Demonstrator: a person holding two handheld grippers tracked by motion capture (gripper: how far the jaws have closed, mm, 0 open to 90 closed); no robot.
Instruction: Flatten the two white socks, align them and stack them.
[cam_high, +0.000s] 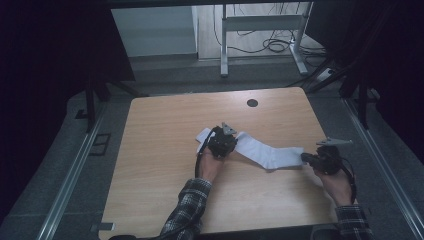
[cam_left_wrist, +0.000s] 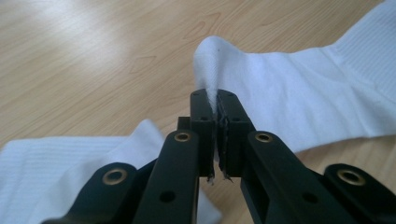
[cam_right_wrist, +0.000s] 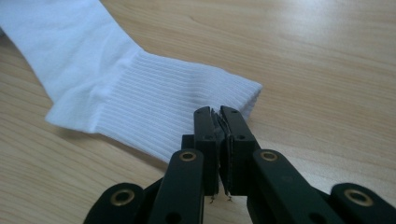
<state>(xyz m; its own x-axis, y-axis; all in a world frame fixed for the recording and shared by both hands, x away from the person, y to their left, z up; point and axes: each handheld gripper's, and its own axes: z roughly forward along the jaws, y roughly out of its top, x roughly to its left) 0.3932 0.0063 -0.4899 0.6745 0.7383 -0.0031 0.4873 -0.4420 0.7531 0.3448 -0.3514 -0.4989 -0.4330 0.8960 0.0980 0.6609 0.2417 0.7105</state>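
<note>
- A white sock (cam_high: 267, 152) is laid across the middle of the wooden tabletop (cam_high: 165, 150).
- The left gripper (cam_left_wrist: 216, 109) is pressed tight on a fold of the sock, and the cloth is pulled up into a small peak between its jaws.
- The right gripper (cam_right_wrist: 218, 122) is pressed tight on the ribbed end of the sock, at its edge.
- From above, the left gripper (cam_high: 221, 142) is seen near the sock's left end and the right gripper (cam_high: 306, 158) at its right end.
- Each gripper is held by a hand in a checked sleeve (cam_high: 189, 207).
- A dark round hole (cam_high: 252, 103) is seen near the tabletop's far edge.
</note>
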